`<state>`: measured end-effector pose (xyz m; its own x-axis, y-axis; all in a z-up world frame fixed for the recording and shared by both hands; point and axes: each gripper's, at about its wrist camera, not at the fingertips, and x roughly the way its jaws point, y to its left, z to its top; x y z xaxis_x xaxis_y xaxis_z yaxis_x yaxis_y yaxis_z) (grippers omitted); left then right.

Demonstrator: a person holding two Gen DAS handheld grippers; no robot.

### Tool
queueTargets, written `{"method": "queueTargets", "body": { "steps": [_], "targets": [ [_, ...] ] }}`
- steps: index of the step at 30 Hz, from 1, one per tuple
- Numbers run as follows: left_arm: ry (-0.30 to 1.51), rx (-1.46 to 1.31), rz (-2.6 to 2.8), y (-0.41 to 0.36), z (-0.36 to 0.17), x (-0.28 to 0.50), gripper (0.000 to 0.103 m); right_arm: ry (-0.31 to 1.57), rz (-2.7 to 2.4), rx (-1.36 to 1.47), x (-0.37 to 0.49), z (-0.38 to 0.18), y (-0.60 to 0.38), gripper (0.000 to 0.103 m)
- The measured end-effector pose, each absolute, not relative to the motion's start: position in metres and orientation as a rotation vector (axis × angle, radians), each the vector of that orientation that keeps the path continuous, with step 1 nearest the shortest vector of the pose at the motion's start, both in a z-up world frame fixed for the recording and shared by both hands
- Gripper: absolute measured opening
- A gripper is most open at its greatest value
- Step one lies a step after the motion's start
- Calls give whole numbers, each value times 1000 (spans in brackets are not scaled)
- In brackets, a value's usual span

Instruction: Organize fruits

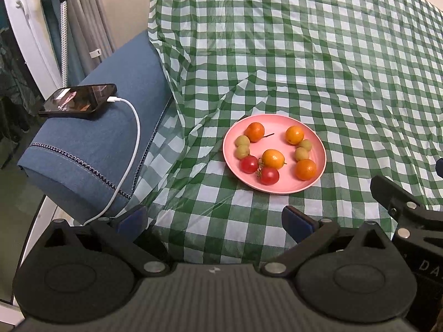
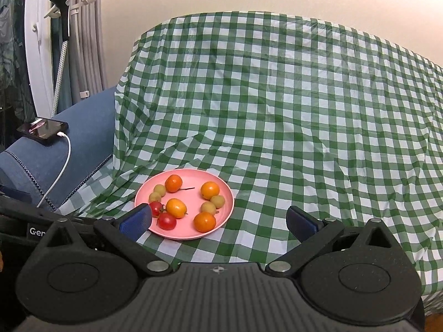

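A pink plate [image 1: 315, 144] lies on the green checked cloth and holds several small fruits: orange ones [image 1: 305, 169], yellow-green ones [image 1: 242, 151] and two red tomatoes [image 1: 269, 175]. The same plate [image 2: 227, 202] shows in the right wrist view with the orange fruits [image 2: 204, 221] and red tomatoes [image 2: 166, 220]. My left gripper [image 1: 214, 218] is open and empty, held short of the plate's near rim. My right gripper [image 2: 218, 218] is open and empty, its left finger over the plate's near-left rim in the image.
A blue cushion [image 1: 91, 138] lies left of the plate with a phone [image 1: 79, 101] and white charging cable [image 1: 133, 149] on it. The checked cloth [image 1: 332, 69] rises behind the plate. The right gripper's body [image 1: 409, 215] shows at the right edge.
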<state>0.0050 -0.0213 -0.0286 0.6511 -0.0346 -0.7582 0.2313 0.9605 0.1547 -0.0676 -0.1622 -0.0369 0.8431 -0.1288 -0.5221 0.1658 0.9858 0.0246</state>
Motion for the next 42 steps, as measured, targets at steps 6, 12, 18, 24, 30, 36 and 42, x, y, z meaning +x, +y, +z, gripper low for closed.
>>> {"method": "queueTargets", "body": {
  "steps": [6, 12, 18, 24, 30, 36, 42],
  "targets": [
    [850, 239, -152, -19, -28, 5, 103, 555, -152, 67, -70, -35, -161, 102],
    [842, 249, -132, -19, -31, 6, 103, 572, -155, 64, -69, -36, -158, 102],
    [850, 240, -141, -16, -35, 10, 103, 583, -156, 58, -65, -39, -155, 102],
    [840, 250, -121, -14, -38, 14, 103, 593, -155, 51, -61, -41, -156, 102],
    [839, 249, -116, -13, -41, 16, 103, 602, -151, 46, -58, -42, -155, 102],
    [833, 256, -106, -12, -42, 18, 103, 607, -149, 49, -57, -43, -156, 102],
    [827, 260, -111, -13, -40, 16, 103, 606, -150, 56, -57, -43, -156, 102]
  ]
}}
